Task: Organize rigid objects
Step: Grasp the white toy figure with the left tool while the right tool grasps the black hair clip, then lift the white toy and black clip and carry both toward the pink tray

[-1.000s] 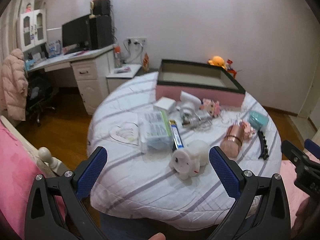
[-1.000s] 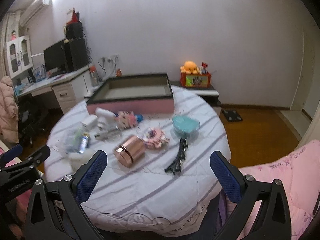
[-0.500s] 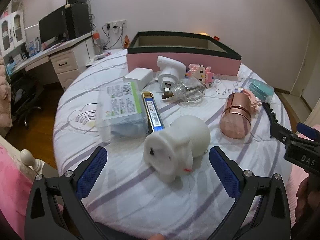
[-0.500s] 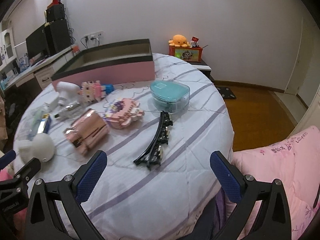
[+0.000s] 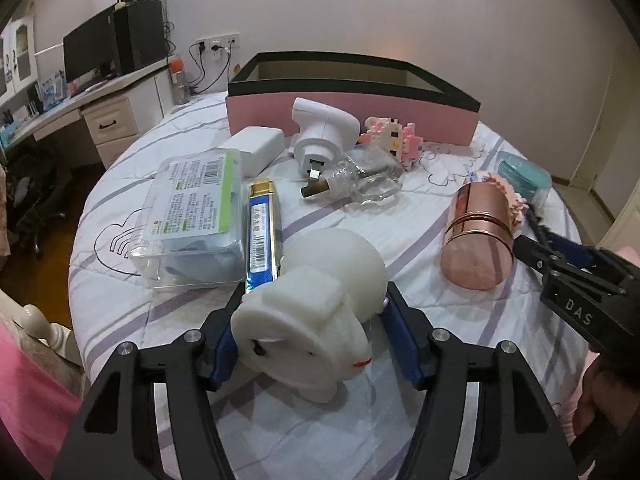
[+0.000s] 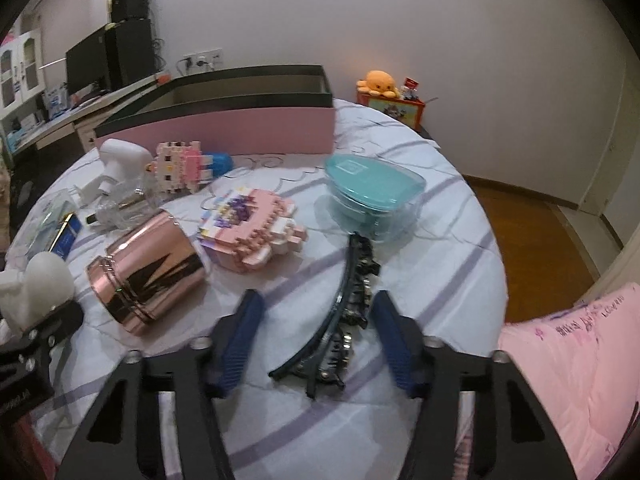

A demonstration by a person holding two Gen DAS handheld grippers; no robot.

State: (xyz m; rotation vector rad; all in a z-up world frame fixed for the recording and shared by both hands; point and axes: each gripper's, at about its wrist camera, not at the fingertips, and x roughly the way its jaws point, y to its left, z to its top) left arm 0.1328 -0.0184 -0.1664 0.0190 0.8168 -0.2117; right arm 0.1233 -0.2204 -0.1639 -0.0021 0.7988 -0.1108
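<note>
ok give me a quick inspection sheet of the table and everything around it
surface: round table under a white striped cloth.
job's things: white animal figure, rose-gold tin on its side, black hair clip, teal box, pink brick models, clear packet, blue tube, open pink box at the back.
clutter: white plug, glass bottle.
grippers: left tongs have just been closing and press on the figure; right tongs have just been closing, clip between them, pads apart from it.
cables: leads at wall sockets.
surroundings: desk with monitor, orange plush.
</note>
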